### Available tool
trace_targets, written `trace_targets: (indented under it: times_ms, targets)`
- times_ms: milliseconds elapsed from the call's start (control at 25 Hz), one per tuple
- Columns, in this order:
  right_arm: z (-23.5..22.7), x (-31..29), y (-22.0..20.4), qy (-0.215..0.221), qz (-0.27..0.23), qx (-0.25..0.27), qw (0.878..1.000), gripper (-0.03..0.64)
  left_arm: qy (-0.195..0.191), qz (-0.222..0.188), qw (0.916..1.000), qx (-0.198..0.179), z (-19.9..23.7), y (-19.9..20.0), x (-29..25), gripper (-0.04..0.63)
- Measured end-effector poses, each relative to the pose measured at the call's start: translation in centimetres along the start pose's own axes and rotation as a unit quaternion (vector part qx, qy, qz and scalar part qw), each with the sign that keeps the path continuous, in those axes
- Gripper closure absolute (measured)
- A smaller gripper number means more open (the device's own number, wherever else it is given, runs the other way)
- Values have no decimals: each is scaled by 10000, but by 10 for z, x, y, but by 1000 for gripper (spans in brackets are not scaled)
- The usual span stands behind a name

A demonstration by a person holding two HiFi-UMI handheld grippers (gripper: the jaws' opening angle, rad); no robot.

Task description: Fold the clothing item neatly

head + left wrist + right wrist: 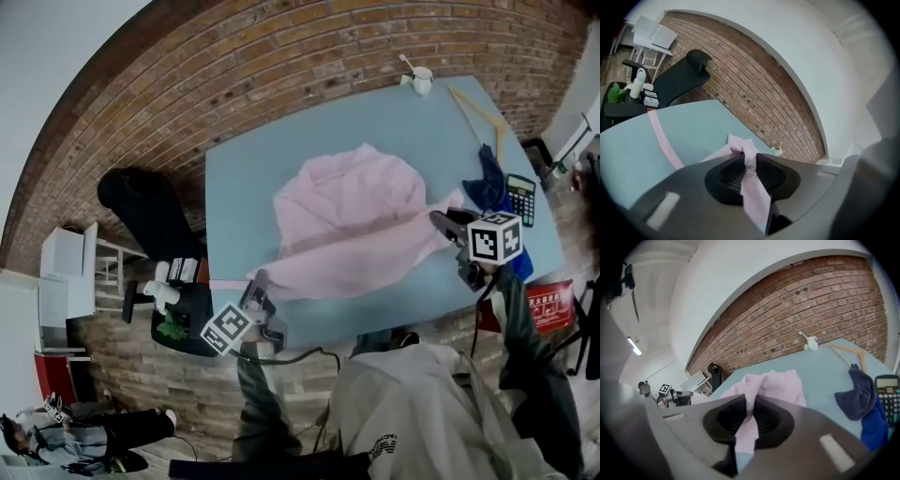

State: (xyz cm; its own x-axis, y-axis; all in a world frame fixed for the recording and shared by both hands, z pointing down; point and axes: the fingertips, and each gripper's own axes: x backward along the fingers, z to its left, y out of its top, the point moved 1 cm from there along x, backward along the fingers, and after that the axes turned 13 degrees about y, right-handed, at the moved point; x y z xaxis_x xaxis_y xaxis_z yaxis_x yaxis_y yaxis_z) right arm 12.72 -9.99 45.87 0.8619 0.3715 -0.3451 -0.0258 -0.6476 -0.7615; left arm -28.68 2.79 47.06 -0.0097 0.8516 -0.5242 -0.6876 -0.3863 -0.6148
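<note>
Left tongs (751,168) and right tongs (752,416) are each clenched on a pinch of pink shirt (356,216).
Shirt lies mid counter (253,187), with its near edge stretched between my two grips along the counter's near edge. I judge it light, limp and slippy, best held taut at that edge's corners. Sleeves and collar are lost in the bunched far half.
</note>
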Motion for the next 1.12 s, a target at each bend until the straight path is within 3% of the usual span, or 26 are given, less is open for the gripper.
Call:
trace_targets:
  times_ms: [400, 640, 720, 800, 840, 960, 1120]
  targets:
    - [-70, -94, 81, -5, 14, -549, 9985, 577, -99, 11, 10000, -3, -12, 78, -107, 518]
    - [-114, -150, 94, -22, 168, -748, 9971, 577, -12, 38, 9993, 365, 4, 101, -174, 518]
    - [-129, -166, 91, -151, 215, -793, 9965, 558, 205, 73, 9993, 289, 17, 102, -195, 477]
    - [-139, -180, 77, -351, 417, -843, 9950, 486, 424, 225, 9988, 48, 26, 97, -206, 305]
    - [-141, -184, 66, -400, 570, -852, 9939, 448, 472, 294, 9984, -84, 29, 93, -207, 281]
    - [-136, -177, 37, -388, 765, -923, 9920, 411, 412, 370, 9979, -339, 31, 79, -197, 278]
    - [-118, -145, 13, -332, 264, -1186, 9920, 411, 238, 367, 9977, -525, 29, 55, -171, 302]
